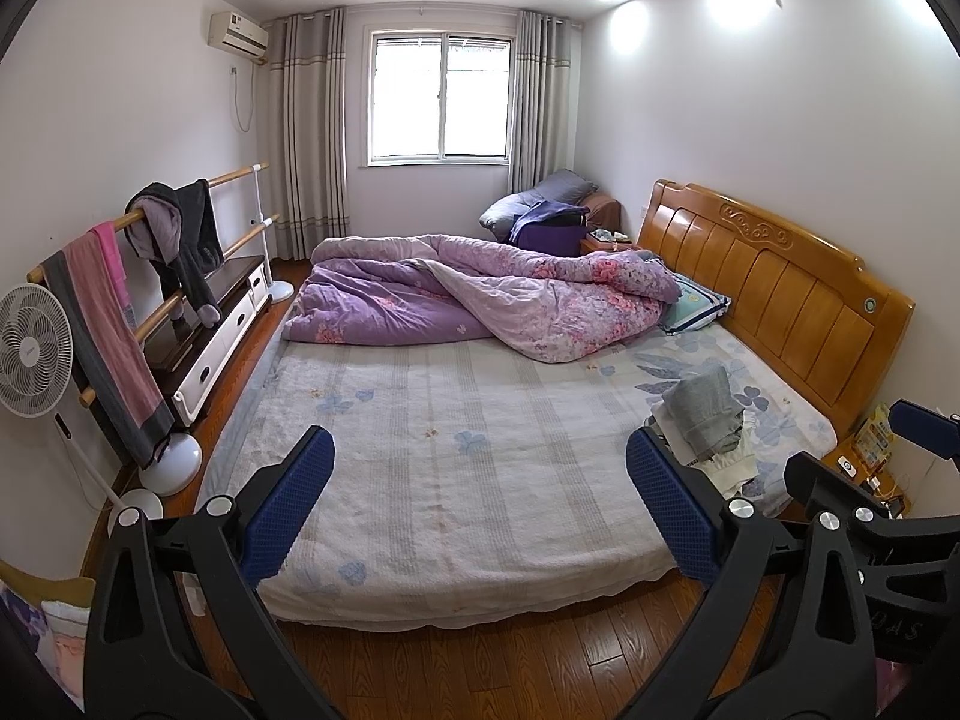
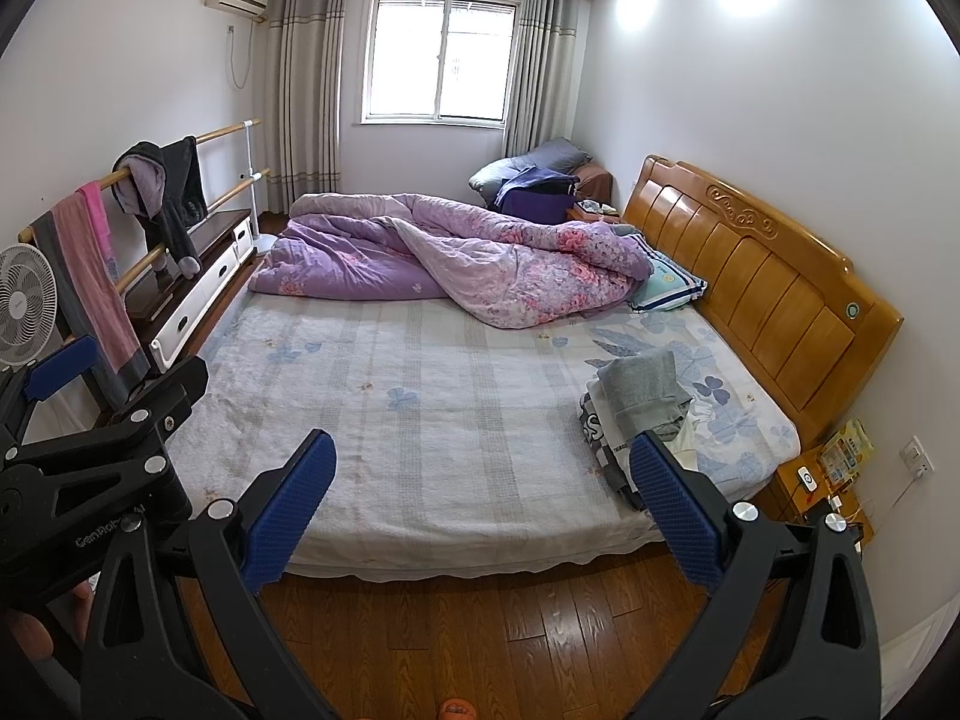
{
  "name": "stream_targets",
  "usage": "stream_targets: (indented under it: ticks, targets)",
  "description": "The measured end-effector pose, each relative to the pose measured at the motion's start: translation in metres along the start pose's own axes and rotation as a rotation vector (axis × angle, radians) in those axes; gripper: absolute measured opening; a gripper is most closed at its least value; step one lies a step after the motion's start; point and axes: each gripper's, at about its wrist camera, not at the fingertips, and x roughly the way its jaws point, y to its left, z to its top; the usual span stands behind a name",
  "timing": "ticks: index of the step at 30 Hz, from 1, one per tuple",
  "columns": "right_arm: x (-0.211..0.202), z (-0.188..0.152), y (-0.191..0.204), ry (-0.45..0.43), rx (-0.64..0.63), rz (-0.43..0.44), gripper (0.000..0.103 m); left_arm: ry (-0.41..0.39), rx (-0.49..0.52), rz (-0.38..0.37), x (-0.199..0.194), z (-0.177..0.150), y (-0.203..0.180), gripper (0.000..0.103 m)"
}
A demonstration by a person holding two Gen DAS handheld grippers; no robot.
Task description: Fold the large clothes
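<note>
Daylight from the window [image 1: 441, 96] fills a bedroom with a wooden floor, where a wide bed [image 1: 456, 480] with a pale striped sheet takes up most of the space. Near the right edge of that bed, close to the headboard [image 1: 774, 282], lies the pile of clothes [image 1: 708, 420]: a grey garment [image 2: 642, 393] draped on top, with white and checked pieces bunched under it. The pile sits well apart from both tools.

Both grippers hang over the floor at the foot side of the bed, holding nothing. The left gripper [image 1: 480, 501] has its blue pads [image 1: 288, 504] spread wide, with bare sheet showing between them. The right gripper [image 2: 480, 507] is spread just as wide, and its right-hand pad [image 2: 675, 516] overlaps the near corner of the clothes pile in its own view; whether it touches the cloth I cannot tell. Each tool shows at the edge of the other's camera, so they are side by side.

Farther back, a rumpled purple floral quilt [image 1: 480, 294] lies across the far half of the bed, beside a blue-edged pillow [image 1: 696, 300]. Along the left wall stands a wooden rail [image 1: 198, 195] hung with a dark jacket [image 1: 180, 240] and a pink-and-grey towel [image 1: 108, 324], with a white fan [image 1: 33, 348] in front. A small bedside table [image 2: 816, 480] sits right of the bed.
</note>
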Motion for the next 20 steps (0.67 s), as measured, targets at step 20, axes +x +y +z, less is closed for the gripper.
stream_targets:
  ticks: [20]
  targets:
    - [0.0012,-0.0008,0.0017,0.007,0.002,-0.003,0.095,0.004,0.003,-0.001,0.0005,0.0005,0.0028,0.098]
